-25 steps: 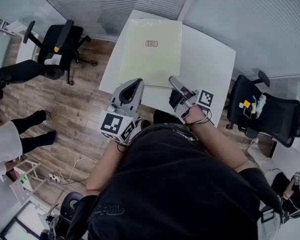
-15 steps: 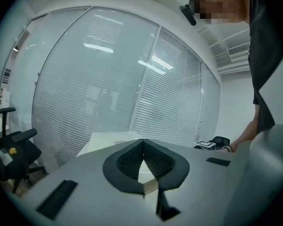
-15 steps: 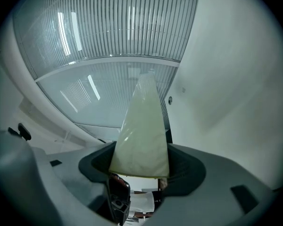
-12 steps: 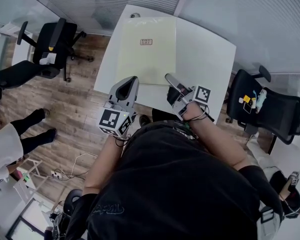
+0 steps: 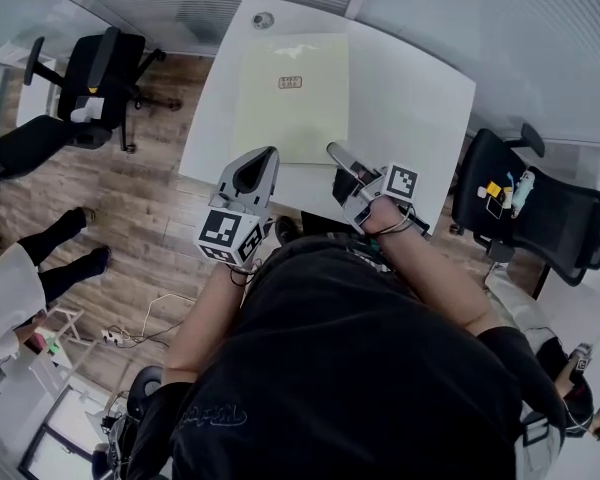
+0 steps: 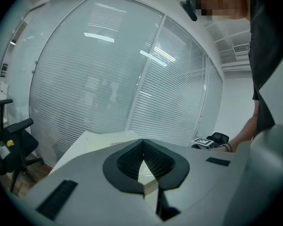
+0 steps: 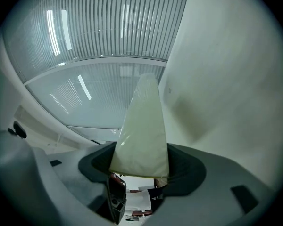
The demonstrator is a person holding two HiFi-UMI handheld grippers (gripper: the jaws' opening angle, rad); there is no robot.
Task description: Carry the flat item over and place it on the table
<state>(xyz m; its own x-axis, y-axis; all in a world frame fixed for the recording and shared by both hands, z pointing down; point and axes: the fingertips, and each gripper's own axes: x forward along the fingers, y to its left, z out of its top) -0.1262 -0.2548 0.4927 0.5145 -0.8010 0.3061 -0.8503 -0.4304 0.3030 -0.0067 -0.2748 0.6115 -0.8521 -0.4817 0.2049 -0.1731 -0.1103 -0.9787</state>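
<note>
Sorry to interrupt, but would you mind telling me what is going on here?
A person is holding a pale yellow sheet by its near edge, with the left gripper and the right gripper both shut on it. The sheet is over the white table; whether it rests on it is unclear.

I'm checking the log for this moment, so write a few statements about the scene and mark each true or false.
1. The left tongs and the right tongs are both shut on the near edge of the pale yellow flat item. True.
2. The flat item is plain, with nothing on it. False: a small label sits on its upper face.
3. The table is black. False: it is white.
4. Black office chairs stand on both sides of the table. True: the left chair and the right chair.
</note>
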